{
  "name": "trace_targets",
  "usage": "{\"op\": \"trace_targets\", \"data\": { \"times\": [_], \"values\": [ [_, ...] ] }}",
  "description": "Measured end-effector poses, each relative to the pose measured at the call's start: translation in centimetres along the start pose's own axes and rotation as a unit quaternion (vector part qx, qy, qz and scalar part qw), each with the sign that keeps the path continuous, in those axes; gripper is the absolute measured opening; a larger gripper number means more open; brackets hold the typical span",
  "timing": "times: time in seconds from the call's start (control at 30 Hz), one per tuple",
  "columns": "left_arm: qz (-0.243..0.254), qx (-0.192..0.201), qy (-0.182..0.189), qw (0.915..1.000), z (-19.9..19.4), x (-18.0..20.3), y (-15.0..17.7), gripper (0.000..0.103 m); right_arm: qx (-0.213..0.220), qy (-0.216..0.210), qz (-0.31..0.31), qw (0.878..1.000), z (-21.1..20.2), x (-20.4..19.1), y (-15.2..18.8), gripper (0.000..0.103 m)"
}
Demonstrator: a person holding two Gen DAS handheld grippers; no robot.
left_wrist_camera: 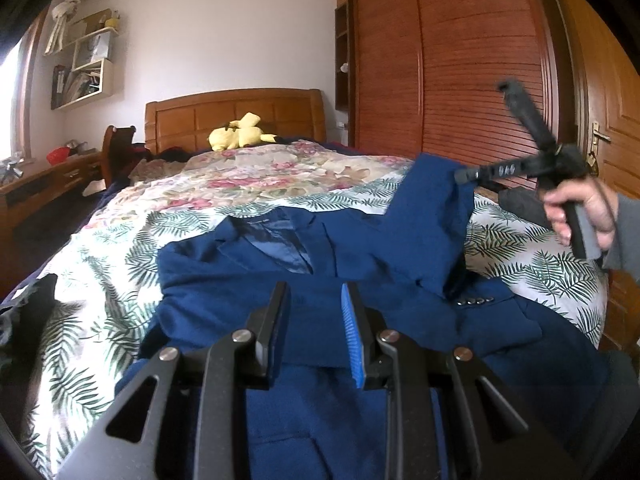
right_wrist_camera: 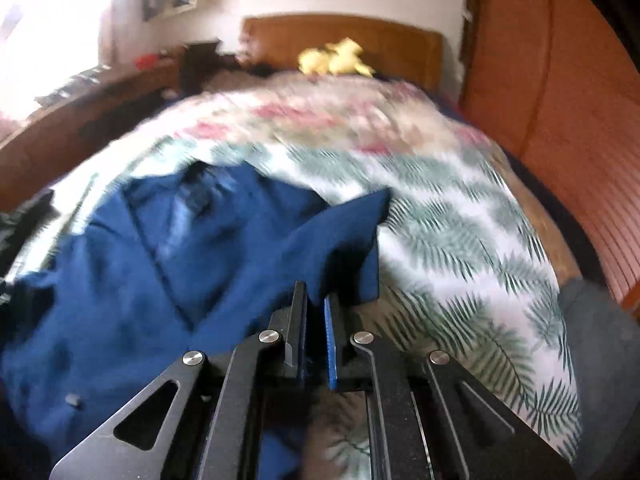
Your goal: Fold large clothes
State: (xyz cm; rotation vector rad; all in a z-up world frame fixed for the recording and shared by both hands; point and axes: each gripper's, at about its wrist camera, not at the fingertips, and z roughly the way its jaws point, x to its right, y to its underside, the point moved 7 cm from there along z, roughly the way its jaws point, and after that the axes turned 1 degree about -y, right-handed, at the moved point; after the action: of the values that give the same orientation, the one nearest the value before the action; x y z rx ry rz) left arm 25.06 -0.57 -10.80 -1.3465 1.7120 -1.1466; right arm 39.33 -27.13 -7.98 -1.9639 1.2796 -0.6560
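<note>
Lifting a sleeve of a blue jacket off a fern-print bed cover.

Left wrist view: lying across the centre and lower half of the frame, the blue jacket (left_wrist_camera: 304, 280), collar toward the headboard (left_wrist_camera: 236, 114), spreading over the fern-print bed cover (left_wrist_camera: 120, 240); hovering at bottom centre, the left gripper (left_wrist_camera: 314, 320), fingers partly spread with nothing pinched between them; pinching the raised sleeve (left_wrist_camera: 436, 216) at right of centre, the right gripper (left_wrist_camera: 466, 175), gripped by a hand (left_wrist_camera: 580, 212) at the right edge; sitting at upper centre, a yellow plush toy (left_wrist_camera: 238, 132). Right wrist view, blurred: filling the left half, the jacket (right_wrist_camera: 140, 272); clamping a fold of sleeve cloth at lower centre, the right gripper (right_wrist_camera: 316, 304), fingers pressed nearly together; showing at right, the bed cover (right_wrist_camera: 460, 240).
</note>
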Motion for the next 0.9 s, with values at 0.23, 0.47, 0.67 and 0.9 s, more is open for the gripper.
{"op": "trace_targets", "data": {
  "times": [0.23, 0.47, 0.67, 0.9],
  "values": [
    [-0.010, 0.009, -0.021, 0.9997, -2.1, -2.3, 0.4, 0.024, 0.033, -0.060, -0.071, 0.995, -3.4, -9.5, -2.8, 0.004],
    [-0.022, 0.019, -0.035, 0.9990, -3.6, -4.3, 0.5, 0.024, 0.051, -0.097, -0.099, 0.989, -5.7, -15.0, -3.3, 0.004],
    [-0.031, 0.022, -0.043, 0.9984, -4.0, -5.6, 0.7, 0.024, 0.073, -0.137, -0.120, 0.981, -8.8, -19.6, -4.8, 0.004],
    [-0.035, 0.026, -0.046, 0.9980, -4.4, -6.1, 0.7, 0.024, 0.038, -0.131, -0.118, 0.984, -7.6, -19.9, -3.1, 0.019]
  ]
}}
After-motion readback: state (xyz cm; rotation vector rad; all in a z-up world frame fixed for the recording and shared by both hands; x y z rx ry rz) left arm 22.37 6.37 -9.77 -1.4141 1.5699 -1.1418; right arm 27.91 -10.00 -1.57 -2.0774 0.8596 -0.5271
